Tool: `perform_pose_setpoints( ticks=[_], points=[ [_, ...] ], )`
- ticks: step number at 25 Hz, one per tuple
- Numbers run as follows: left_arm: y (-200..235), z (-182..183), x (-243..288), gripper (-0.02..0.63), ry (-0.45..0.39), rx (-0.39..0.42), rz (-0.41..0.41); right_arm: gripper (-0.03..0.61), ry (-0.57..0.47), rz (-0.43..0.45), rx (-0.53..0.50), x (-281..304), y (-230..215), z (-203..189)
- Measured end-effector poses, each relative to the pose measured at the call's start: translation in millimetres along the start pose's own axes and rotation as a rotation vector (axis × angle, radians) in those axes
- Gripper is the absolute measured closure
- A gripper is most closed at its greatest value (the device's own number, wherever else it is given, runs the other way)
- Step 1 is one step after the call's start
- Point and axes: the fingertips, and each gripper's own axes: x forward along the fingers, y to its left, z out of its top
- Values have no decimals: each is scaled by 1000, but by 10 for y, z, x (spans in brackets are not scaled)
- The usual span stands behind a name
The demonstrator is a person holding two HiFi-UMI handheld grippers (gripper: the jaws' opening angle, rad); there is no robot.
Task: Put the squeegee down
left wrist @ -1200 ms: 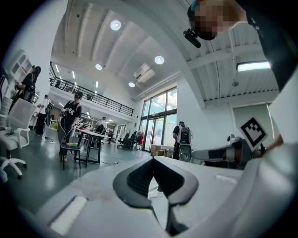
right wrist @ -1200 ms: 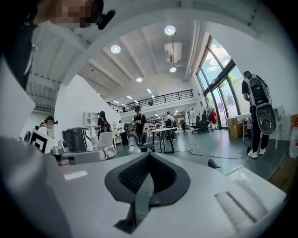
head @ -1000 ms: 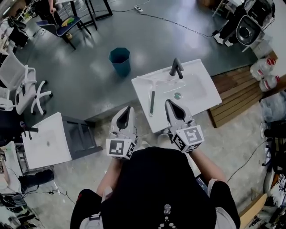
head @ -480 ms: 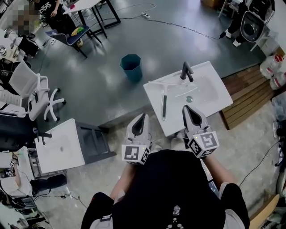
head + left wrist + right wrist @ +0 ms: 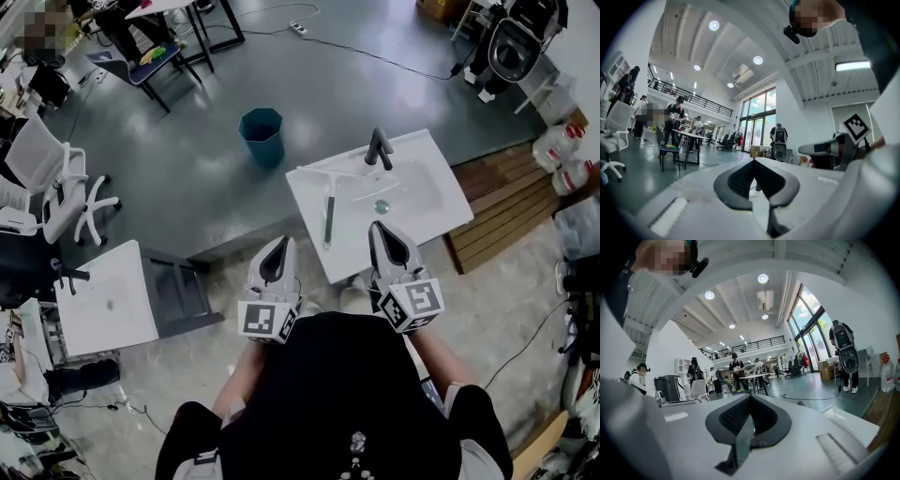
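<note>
The squeegee lies flat on the left part of the white washbasin top. Its pale blade points toward the far edge and its grey-green handle points toward me. Neither gripper touches it. My left gripper hovers off the basin's near left corner, jaws shut and empty. To the right of the handle's end, my right gripper sits just over the basin's near edge, also shut with nothing in it. Both gripper views show the pads met at the tips, holding nothing.
A black faucet stands at the basin's far edge, with the drain in the bowl. A teal bin is on the floor beyond. A small white table and an office chair stand left. A wooden pallet lies right.
The head view has swung a little. The squeegee lies in the same place on the basin, and both grippers stay shut and empty close to my body.
</note>
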Motion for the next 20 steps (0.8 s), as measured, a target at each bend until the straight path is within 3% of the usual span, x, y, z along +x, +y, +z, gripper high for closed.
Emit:
perform_pose_setpoints(
  ticks=[20],
  points=[
    [-86, -73, -64, 612, 10, -8, -9, 577, 59, 28, 13, 41, 97, -151]
  ],
)
